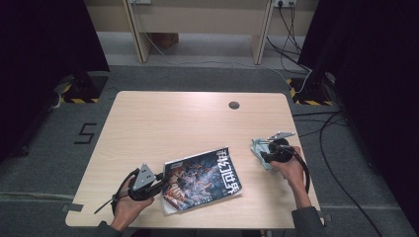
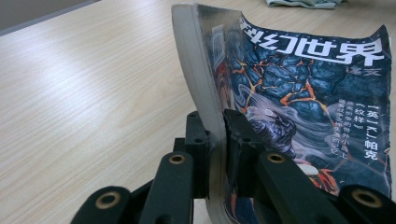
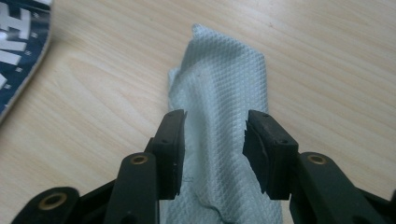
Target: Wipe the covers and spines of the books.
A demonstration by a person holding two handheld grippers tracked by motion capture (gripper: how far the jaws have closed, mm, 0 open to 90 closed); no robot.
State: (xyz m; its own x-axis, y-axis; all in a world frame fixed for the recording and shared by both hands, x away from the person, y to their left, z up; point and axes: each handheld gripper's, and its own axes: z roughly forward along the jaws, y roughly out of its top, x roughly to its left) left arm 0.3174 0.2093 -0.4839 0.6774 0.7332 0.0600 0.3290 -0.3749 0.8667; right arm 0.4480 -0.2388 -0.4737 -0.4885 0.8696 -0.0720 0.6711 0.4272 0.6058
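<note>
Left gripper pins the magazine while the right one lines up on the cloth.

From above, the left gripper (image 1: 157, 178) bites the near-left edge of the magazine (image 1: 205, 178) on the wooden table (image 1: 168, 118), and the right gripper (image 1: 266, 148) sits over the pale cloth (image 1: 258, 147) near the right edge. Along the left gripper (image 2: 215, 126), the jaws are pinched on the magazine (image 2: 299, 79), whose held edge curls up off the table. Along the right gripper (image 3: 214, 133), the jaws stand apart astride the folded cloth (image 3: 224, 88), pads not yet pressing; I'd sink lower and gather a fold before closing, keeping the magazine hand steady.
</note>
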